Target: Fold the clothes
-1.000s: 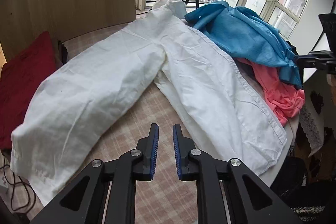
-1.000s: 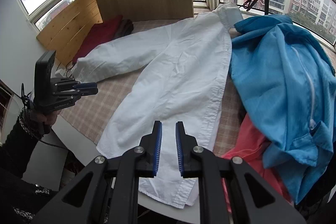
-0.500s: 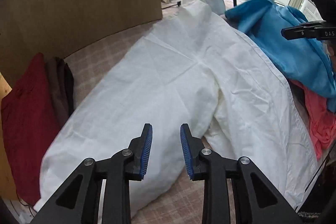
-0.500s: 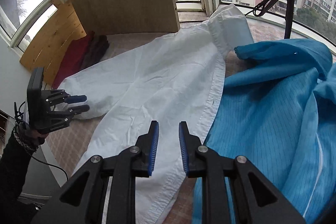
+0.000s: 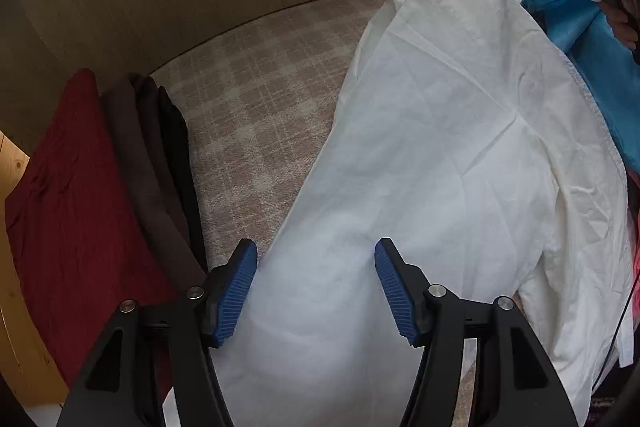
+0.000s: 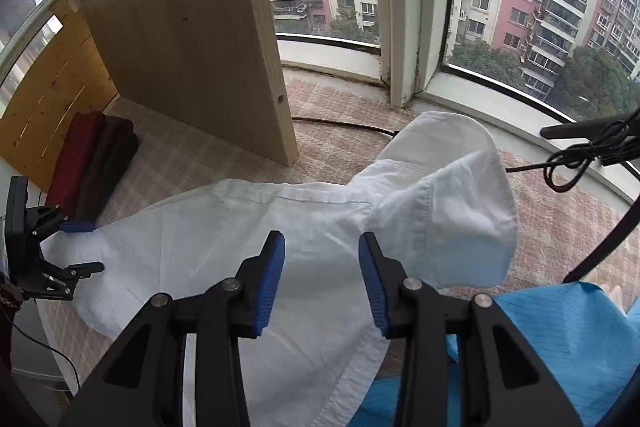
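The crinkled white shirt lies spread across the checked desk, filling the frame's centre and right. Both claws, left and right, have just been opening; their ribbed blue pads stand apart over the cloth, gripping nothing.

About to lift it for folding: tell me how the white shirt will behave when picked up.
The white shirt looks thin and creased, so it will probably droop and fold limply. Its hood lies loose, likely to dangle. It seems light; a small pinch should do.
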Demonstrator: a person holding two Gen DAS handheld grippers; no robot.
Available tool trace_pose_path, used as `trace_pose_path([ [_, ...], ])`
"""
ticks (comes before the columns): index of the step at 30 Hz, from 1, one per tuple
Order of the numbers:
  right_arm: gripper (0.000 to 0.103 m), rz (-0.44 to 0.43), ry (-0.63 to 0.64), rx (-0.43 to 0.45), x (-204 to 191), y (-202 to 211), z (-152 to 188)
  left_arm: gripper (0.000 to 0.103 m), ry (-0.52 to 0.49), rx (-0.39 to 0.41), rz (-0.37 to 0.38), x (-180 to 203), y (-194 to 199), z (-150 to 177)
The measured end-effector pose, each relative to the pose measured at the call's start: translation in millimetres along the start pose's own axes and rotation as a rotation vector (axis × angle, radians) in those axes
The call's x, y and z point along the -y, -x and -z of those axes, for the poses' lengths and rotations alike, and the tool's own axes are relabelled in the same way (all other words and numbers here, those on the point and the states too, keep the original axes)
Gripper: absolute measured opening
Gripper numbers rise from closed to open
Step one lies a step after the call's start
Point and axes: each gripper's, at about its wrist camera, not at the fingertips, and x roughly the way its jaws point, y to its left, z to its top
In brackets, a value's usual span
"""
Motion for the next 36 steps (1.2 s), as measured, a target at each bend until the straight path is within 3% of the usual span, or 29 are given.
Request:
trace_pose_path([
  [1, 0.038, -0.002, 0.023, -0.009, -3.7, -4.9, -2.7, 0.056, 0.004, 0.001, 0.005, -0.7, -0.1, 0.0],
  [4, 0.038, 0.003, 0.083, -0.054, -13.0, -23.8, -8.8, 0.001, 0.05, 0.006, 0.012, -6.0, -0.1, 0.7],
  [8, 0.038, 0.032, 0.146, -0.102, -19.8, -51.4, -13.7, 0.001, 0.044, 0.033, 0.018, -5.9, 6.0, 6.9],
  [14, 0.038, 0.109, 0.156, -0.053, -14.6, -76.3, -30.1, 0.001, 0.069, 0.074, -0.008, -14.9, 23.7, 14.1],
  [18, 0.038, 0.054, 0.142, -0.013, -14.3, -62.0, -36.2, 0.001, 0.04, 0.057, -0.042, -16.1, 16.3, 7.0],
  [21, 0.038, -0.088, 0.189, -0.057, -30.5, -49.0, -30.6, 0.001, -0.009, 0.043, -0.07, -10.7, 9.2, 4.7],
  [22, 0.038, -0.086, 0.239, -0.08, -40.4, -49.7, -26.7, 0.001, -0.005, 0.044, -0.076, -11.9, 6.4, 2.4],
  [25, 0.038, 0.136, 0.367, -0.114, -55.7, -71.5, -14.5, 0.003, 0.057, 0.025, -0.086, -22.7, -0.3, -2.5],
  [28, 0.038, 0.191, 0.272, -0.09, -39.8, -69.0, -19.3, 0.006, 0.082, 0.068, -0.099, -29.9, 22.5, -2.3],
  [32, 0.038, 0.092, 0.187, 0.031, -38.1, 3.6, -23.0, 0.015, 0.107, 0.164, -0.075, -35.3, 72.8, 11.7],
  [36, 0.038, -0.03, 0.1, 0.134, -44.0, 93.2, -5.5, 0.02, 0.108, 0.204, 0.018, -23.7, 113.6, 46.8],
])
